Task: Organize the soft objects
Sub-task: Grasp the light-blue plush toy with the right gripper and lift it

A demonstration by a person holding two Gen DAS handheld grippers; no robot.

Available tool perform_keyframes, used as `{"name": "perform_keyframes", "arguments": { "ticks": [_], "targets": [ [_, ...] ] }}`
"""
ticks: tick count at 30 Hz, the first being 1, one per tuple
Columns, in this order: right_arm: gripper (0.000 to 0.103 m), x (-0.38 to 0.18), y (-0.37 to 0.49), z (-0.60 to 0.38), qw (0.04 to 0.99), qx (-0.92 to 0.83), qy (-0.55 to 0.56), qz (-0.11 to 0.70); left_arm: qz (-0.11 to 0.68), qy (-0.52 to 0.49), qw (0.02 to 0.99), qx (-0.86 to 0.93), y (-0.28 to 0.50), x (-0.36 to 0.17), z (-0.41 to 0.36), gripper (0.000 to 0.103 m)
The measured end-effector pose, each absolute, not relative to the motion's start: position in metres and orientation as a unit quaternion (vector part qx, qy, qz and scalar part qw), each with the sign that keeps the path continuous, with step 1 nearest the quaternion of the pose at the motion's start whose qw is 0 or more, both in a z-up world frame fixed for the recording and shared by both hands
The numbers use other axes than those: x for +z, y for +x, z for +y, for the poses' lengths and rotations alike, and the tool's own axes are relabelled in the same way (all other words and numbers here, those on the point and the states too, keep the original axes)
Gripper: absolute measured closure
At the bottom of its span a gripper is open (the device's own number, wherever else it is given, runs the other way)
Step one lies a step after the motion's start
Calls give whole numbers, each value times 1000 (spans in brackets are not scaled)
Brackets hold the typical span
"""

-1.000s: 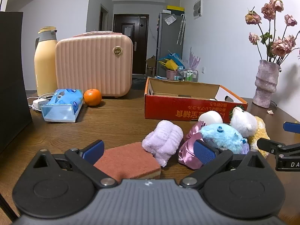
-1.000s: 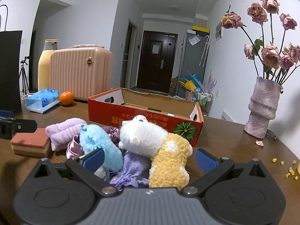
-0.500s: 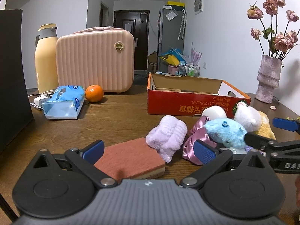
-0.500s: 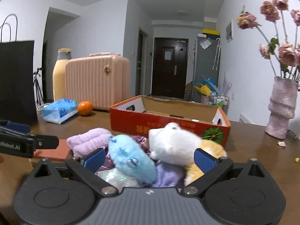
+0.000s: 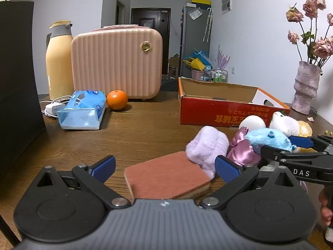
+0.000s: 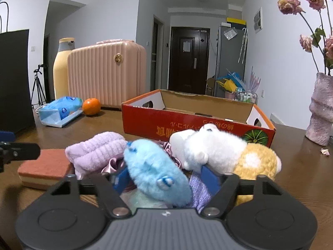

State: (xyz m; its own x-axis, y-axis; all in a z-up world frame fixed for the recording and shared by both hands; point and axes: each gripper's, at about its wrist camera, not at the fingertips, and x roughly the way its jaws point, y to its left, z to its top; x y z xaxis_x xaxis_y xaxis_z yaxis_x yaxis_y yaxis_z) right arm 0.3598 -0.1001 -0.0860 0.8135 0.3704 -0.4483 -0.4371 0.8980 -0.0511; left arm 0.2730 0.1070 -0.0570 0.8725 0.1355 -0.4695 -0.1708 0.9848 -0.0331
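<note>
Right wrist view: the right tool (image 6: 166,177) is being closed around a fluffy light-blue plush toy (image 6: 155,171), its blue pads sitting at either side of the toy; whether they are already pressing on it cannot be told. The toy is lying in a heap of soft things on the brown wooden worktop (image 6: 301,166), beside a fluffy white plush animal (image 6: 210,150), a yellow plush toy (image 6: 257,162) and a rolled lilac towel (image 6: 95,152). Just behind the heap an open red cardboard box (image 6: 187,123) is being shown. In the left wrist view, the left tool (image 5: 164,166) is being held open, with a flat terracotta sponge (image 5: 166,176) lying between its blue pads, untouched. The lilac towel is touching the sponge's far corner.
</note>
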Motion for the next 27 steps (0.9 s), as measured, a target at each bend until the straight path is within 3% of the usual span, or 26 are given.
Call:
{"name": "perform_keyframes", "arguments": {
  "ticks": [2, 27],
  "targets": [
    [58, -88, 364, -98, 945, 218, -78, 230, 242, -38, 966, 82, 273, -58, 111, 0],
    [63, -64, 331, -121, 971, 199, -46, 127, 253, -51, 962, 83, 277, -62, 121, 0]
  ]
}}
